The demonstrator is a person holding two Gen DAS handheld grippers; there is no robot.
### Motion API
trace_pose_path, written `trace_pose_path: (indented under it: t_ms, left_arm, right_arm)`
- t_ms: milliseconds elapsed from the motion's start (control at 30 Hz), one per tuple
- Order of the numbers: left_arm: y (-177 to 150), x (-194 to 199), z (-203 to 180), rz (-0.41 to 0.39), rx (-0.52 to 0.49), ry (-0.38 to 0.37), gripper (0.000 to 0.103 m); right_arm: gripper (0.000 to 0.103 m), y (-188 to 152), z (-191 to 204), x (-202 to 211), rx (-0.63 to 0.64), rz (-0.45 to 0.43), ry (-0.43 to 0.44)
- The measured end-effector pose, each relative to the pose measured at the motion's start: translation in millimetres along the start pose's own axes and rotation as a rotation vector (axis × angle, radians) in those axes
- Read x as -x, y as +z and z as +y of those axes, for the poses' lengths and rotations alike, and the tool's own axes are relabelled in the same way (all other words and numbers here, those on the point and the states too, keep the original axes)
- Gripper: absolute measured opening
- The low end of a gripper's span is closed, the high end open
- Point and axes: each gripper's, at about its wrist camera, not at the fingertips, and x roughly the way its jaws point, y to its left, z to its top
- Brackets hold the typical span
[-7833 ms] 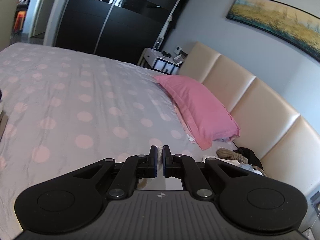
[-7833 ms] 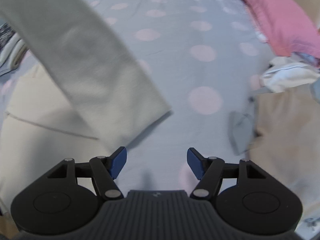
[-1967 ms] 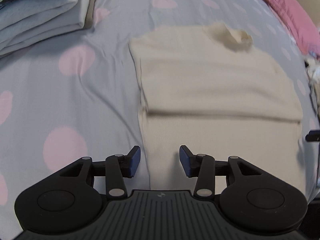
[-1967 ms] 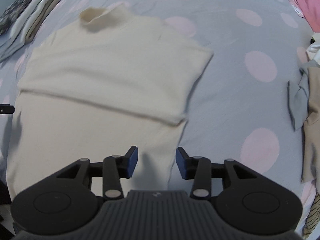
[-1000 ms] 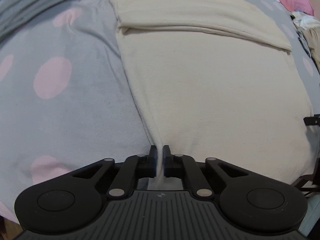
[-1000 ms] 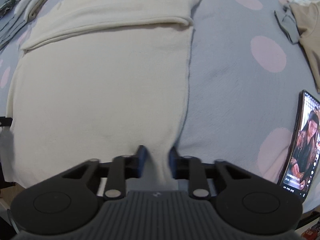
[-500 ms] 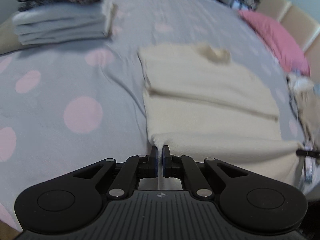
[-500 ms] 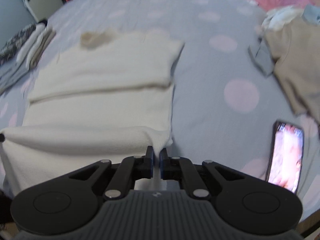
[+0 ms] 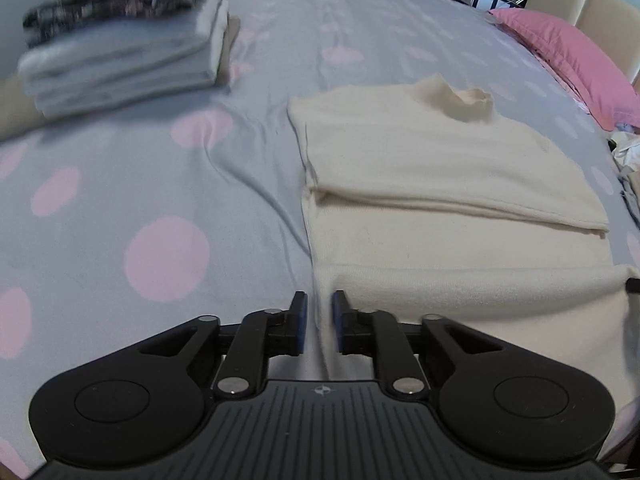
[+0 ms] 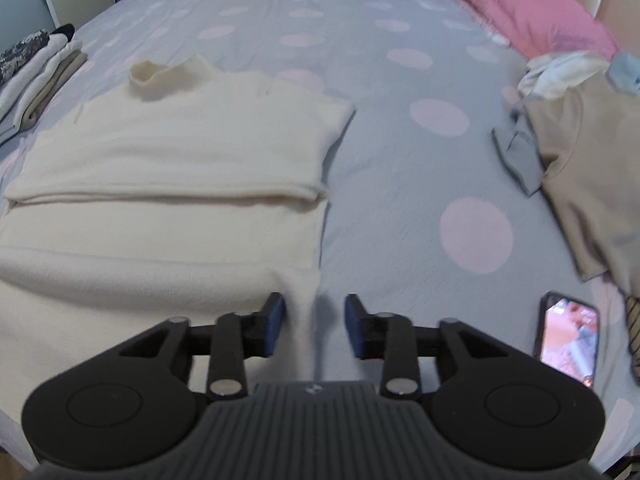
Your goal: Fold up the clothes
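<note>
I see both tongs opening: left gripper (image 9: 319,322) and right gripper (image 10: 315,324) each straddle a corner of the cream sweater (image 9: 440,168), pads off it; sweater lies on bed (image 9: 160,184), hem folded up.

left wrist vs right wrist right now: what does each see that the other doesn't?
Left wrist only: the left hand-held gripper, jaws opening with the sweater's left hem corner between them, and a full side view of the stack of folded clothes.

Right wrist only: the right hand-held gripper, jaws opening at the right hem corner, a lit phone on the bed, and a beige garment beside a grey cloth.

Both: the cream sweater with its hem folded up, the dotted bedsheet and the pink pillow.
</note>
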Motion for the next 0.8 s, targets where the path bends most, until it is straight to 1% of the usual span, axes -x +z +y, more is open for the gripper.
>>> trace_pose_path:
  t_ms: [33, 67, 100, 133, 167, 200, 267, 333, 367, 400, 467, 500, 567, 667, 733, 800]
  left_arm:
    - [0, 5, -4, -0.031, -0.027, 0.020, 0.025]
    - [-1, 11, -8, -0.060, -0.062, 0.036, 0.028]
    - [-2, 16, -13, -0.089, -0.097, 0.053, 0.034]
    - [-3, 21, -17, -0.117, -0.126, 0.066, 0.040]
    - [-4, 26, -20, -0.140, -0.139, 0.068, 0.042]
    - [-5, 30, -22, -0.162, -0.150, 0.068, 0.045]
    - [-7, 39, -27, -0.202, -0.162, 0.067, 0.048]
    - [-12, 45, -35, -0.248, -0.207, 0.080, 0.057]
    - [-15, 48, -40, -0.269, -0.240, 0.090, 0.057]
    - [-17, 49, -45, -0.289, -0.269, 0.101, 0.057]
    - [-23, 52, -54, -0.327, -0.323, 0.122, 0.057]
    - [-25, 52, -58, -0.339, -0.335, 0.124, 0.057]
    - [-30, 54, -64, -0.364, -0.353, 0.112, 0.057]
    - [-36, 56, -74, -0.404, -0.390, 0.110, 0.057]
    - [-42, 57, -83, -0.431, -0.460, 0.110, 0.057]
    - [-47, 57, -90, -0.426, -0.526, 0.098, 0.057]
  right_arm:
    - [0.043, 0, 1, 5, 0.013, -0.021, -0.009]
    - [0.044, 0, 4, 8, 0.032, -0.042, -0.018]
    - [0.047, 0, 6, 11, 0.050, -0.062, -0.027]
    - [0.059, 1, 9, 14, 0.067, -0.077, -0.035]
    - [0.066, 1, 11, 17, 0.075, -0.092, -0.032]
    - [0.066, 0, 12, 20, 0.076, -0.108, -0.018]
    - [0.066, -3, 16, 25, 0.081, -0.148, -0.014]
    - [0.067, -6, 20, 31, 0.109, -0.193, -0.022]
    - [0.072, -8, 23, 34, 0.130, -0.216, -0.030]
    - [0.074, -8, 26, 36, 0.142, -0.232, -0.040]
    - [0.093, -10, 32, 42, 0.167, -0.265, -0.063]
    - [0.095, -11, 35, 45, 0.173, -0.283, -0.089]
    - [0.096, -16, 44, 52, 0.221, -0.340, -0.121]
    - [0.096, -24, 55, 57, 0.310, -0.381, -0.076]
    - [0.096, -30, 63, 61, 0.365, -0.421, -0.055]
    - [0.096, -38, 71, 66, 0.437, -0.460, -0.025]
